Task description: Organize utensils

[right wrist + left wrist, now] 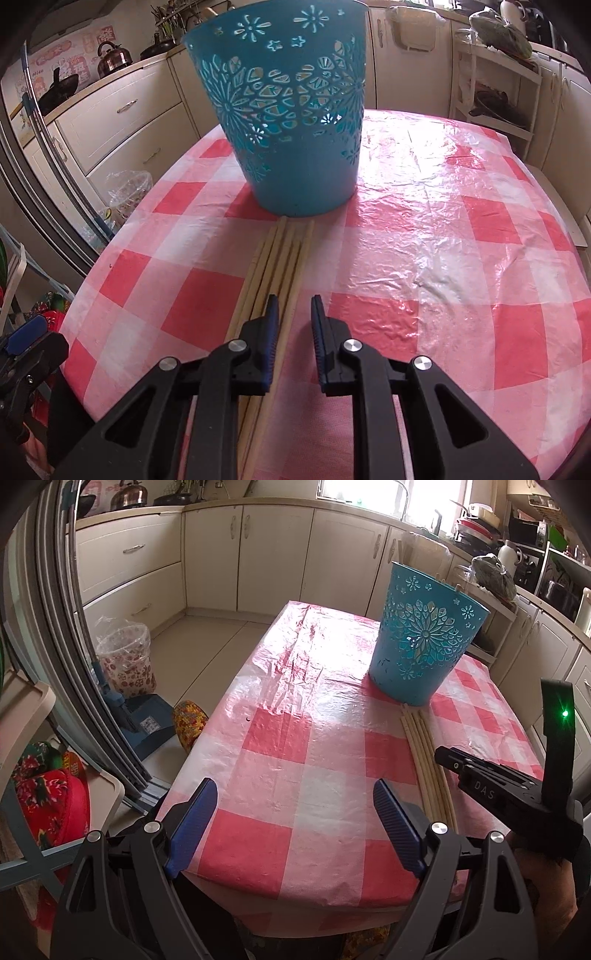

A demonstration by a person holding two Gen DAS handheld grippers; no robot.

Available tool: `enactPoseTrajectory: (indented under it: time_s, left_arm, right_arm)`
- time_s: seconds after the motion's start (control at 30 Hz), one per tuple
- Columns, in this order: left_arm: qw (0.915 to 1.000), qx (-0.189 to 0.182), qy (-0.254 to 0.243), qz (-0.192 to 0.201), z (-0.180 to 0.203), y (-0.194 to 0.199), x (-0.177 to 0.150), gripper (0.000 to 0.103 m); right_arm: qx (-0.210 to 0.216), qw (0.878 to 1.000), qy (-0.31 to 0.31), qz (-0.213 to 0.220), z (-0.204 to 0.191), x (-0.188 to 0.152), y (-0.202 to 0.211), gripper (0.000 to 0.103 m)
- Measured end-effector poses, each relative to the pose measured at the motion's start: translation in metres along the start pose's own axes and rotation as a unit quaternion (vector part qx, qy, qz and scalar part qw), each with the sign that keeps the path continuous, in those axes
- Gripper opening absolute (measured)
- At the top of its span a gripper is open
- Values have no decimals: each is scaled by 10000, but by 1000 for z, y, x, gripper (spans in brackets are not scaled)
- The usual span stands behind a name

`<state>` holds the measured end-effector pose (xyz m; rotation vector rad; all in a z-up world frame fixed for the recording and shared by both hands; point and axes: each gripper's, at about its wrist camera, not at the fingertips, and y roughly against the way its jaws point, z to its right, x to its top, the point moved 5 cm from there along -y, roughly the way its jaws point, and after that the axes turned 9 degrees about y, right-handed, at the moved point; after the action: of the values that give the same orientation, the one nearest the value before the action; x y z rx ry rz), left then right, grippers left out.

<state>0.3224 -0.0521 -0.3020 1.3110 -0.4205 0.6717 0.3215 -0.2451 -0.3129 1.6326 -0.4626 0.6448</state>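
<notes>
Several pale wooden chopsticks (284,254) lie in a bundle on the red-and-white checked tablecloth (424,236), their far ends touching the foot of a blue cut-out plastic basket (291,122). My right gripper (294,325) hovers low over the near part of the bundle with its jaws a narrow gap apart. The rightmost chopstick runs between them, beside the left pad and clear of the right pad. In the left wrist view, my left gripper (295,812) stands wide open over the table's near edge with nothing in it, left of the chopsticks (424,746), the basket (424,642) and the right gripper (443,755).
The table's left edge drops to the floor, where a bag-lined bin (125,657) and a blue dustpan (147,723) stand. A fridge door (55,627) rises at the left. Cream cabinets (277,554) ring the room, and a white shelf (495,96) stands behind the table.
</notes>
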Motion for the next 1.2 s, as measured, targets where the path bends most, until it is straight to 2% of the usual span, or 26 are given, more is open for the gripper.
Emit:
enactPoseTrajectory:
  time_s: [0.1, 0.37, 0.47, 0.6, 0.77, 0.83, 0.93, 1.2]
  left_arm:
    - [10000, 7, -8, -37, 2, -2, -2, 82]
    - [9999, -47, -97, -86, 8, -2, -1, 82]
    - [9993, -195, -156, -278, 19, -9, 0, 82]
    - [9969, -265, -501, -554, 51, -30, -2, 82]
    - [9943, -103, -784, -722, 80, -56, -3, 82]
    - [9935, -48, -769, -841, 84, -66, -5, 82]
    - [9925, -87, -745, -970, 88, -75, -8, 82]
    - [9899, 228, -1054, -915, 94, -81, -9, 82]
  right_arm:
    - [-14, 10000, 5, -30, 6, -5, 1, 7]
    - [-30, 9993, 227, -295, 7, -18, 18, 7]
    - [-12, 9992, 128, -369, 15, -29, 29, 7]
    - [-24, 9998, -77, -200, 26, -23, 31, 9]
    - [15, 9999, -81, -129, 23, -16, 22, 10]
    - [62, 9999, -123, -94, 23, -19, 22, 18]
    - [108, 9997, -232, -44, 30, -21, 23, 20]
    - [186, 9994, -301, -6, 32, -19, 22, 21]
